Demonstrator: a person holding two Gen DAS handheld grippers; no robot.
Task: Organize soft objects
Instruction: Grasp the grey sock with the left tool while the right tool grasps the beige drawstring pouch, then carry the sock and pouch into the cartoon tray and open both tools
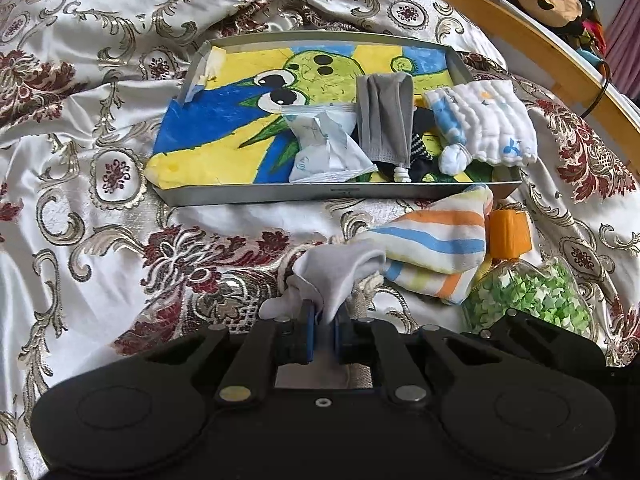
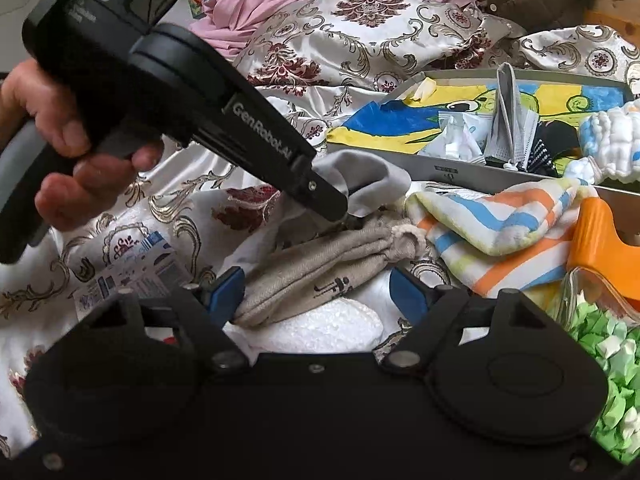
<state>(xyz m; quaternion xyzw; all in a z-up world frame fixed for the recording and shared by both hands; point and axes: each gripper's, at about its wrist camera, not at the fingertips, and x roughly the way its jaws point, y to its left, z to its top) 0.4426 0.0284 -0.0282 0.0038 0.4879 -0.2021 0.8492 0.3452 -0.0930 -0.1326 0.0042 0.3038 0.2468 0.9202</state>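
Pinching a grey sock [image 1: 340, 272], left hand-held gripper [image 1: 323, 326] hides its tip; right hand-held gripper [image 2: 316, 292] gapes.

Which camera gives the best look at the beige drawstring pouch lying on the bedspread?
The right wrist view: the beige drawstring pouch lies lengthwise between the open right hand-held gripper fingers, with its printed mark visible. In the left wrist view only its cord edge peeks out behind the grey sock that the left hand-held gripper pinches.

Left half of the tray [image 1: 248, 196] lies bare; its right side is crowded by a grey mask [image 1: 384, 116] and quilted cloth [image 1: 496, 120].
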